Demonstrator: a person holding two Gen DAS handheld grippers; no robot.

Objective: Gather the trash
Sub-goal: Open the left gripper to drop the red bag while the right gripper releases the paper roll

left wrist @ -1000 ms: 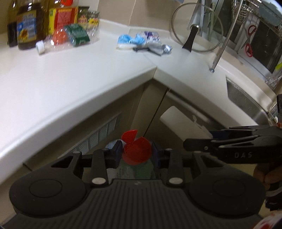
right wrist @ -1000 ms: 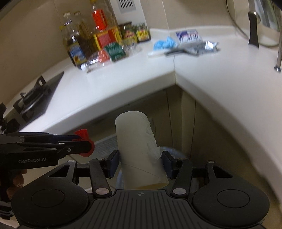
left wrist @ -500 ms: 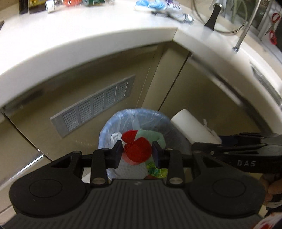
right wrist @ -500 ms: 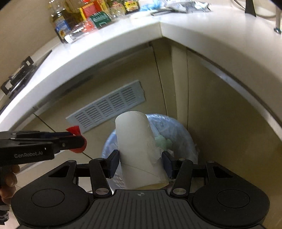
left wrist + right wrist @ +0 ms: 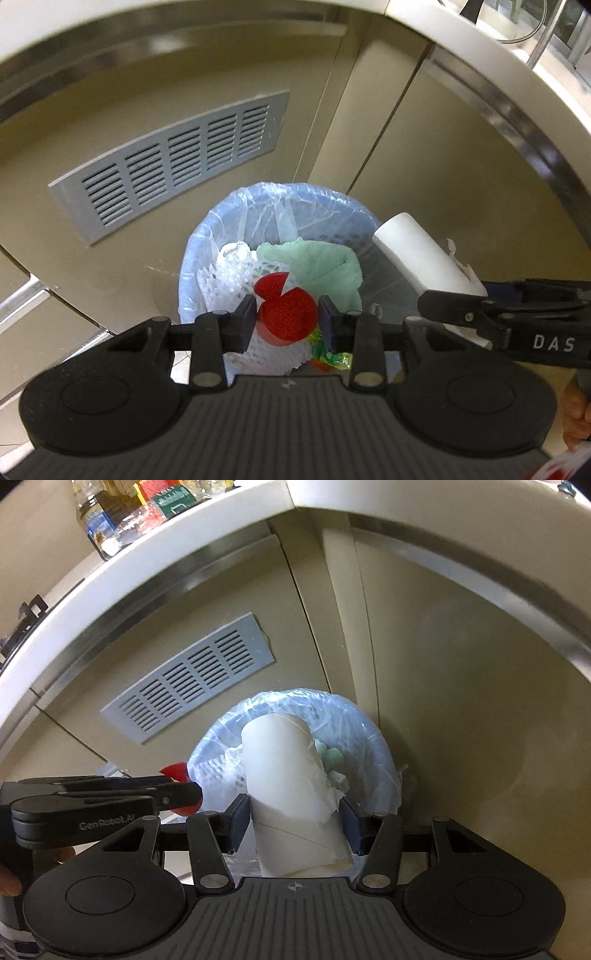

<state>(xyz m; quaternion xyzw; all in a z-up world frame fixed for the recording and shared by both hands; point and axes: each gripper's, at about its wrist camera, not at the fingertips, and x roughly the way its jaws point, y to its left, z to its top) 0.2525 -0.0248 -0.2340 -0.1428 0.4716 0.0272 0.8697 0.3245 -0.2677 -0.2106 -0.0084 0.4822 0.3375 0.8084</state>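
My left gripper [image 5: 286, 319] is shut on a red plastic cap with a hinged lid [image 5: 286, 314], held over a blue bin lined with a clear bag [image 5: 236, 218]. Inside the bin lie a green cloth [image 5: 321, 258] and white foam netting [image 5: 225, 280]. My right gripper [image 5: 293, 821] is shut on a white cardboard paper roll [image 5: 288, 771], held over the same bin [image 5: 373, 731]. In the left wrist view the roll [image 5: 417, 254] and right gripper [image 5: 480, 310] hover at the bin's right rim. The left gripper [image 5: 110, 801] with the red cap [image 5: 177, 771] shows at left in the right wrist view.
Beige cabinet doors with a grey vent grille [image 5: 173, 158] stand behind the bin, under a white countertop edge [image 5: 110, 576]. Bottles and jars [image 5: 107, 520] line the counter above. A hand [image 5: 576, 417] grips the right tool's handle.
Both grippers have sunk from counter level to just above the bin, still shut on the red cap and the roll. The countertop has slid out of the top of both views.
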